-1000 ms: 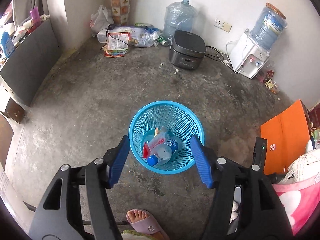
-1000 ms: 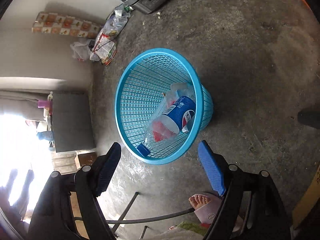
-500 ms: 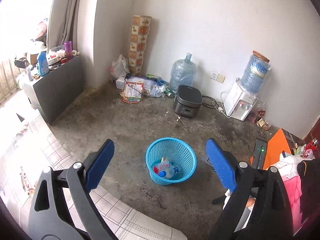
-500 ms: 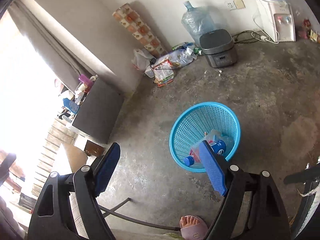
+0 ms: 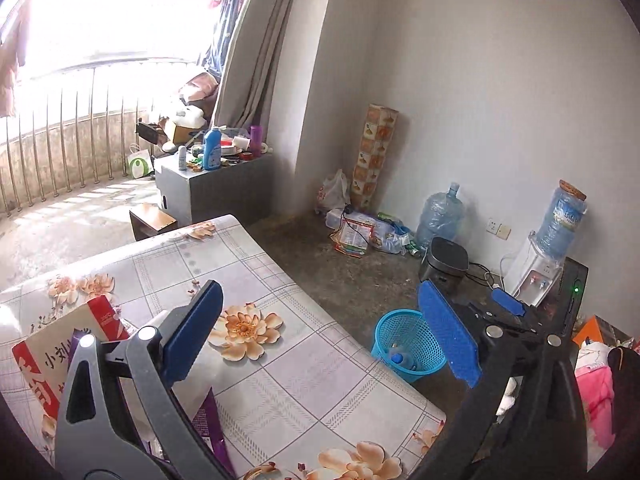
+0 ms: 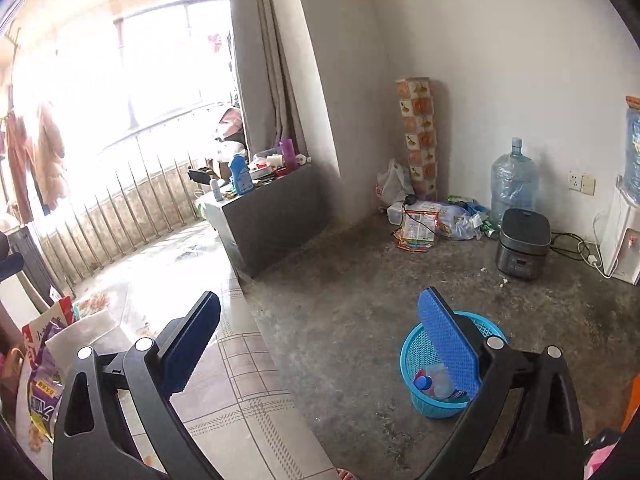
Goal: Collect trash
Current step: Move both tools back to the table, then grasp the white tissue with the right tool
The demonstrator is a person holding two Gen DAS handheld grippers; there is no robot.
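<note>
A blue mesh basket (image 5: 400,328) (image 6: 416,360) stands on the concrete floor with a clear plastic bottle (image 6: 434,386) and other trash in it. My left gripper (image 5: 319,286) hangs high above a flower-patterned table (image 5: 300,380), well back from the basket. Its jaws are opening and nothing is between them. My right gripper (image 6: 319,294) is also raised, with the basket behind its right finger; its jaws are opening on nothing. A red and white packet (image 5: 60,344) and a purple packet (image 5: 212,432) (image 6: 44,384) lie on the table by the left fingers.
Along the far wall are a dark rice cooker (image 6: 520,244), a water jug (image 6: 514,184), a water dispenser (image 5: 536,280) and a pile of packets (image 6: 420,228). A grey cabinet (image 6: 272,208) with bottles stands by the balcony. A person's toes (image 6: 346,474) show at the bottom edge.
Both grippers have risen and drawn back from just over the basket, and their jaws have widened. The table has come into view. The right view has rolled upright.
</note>
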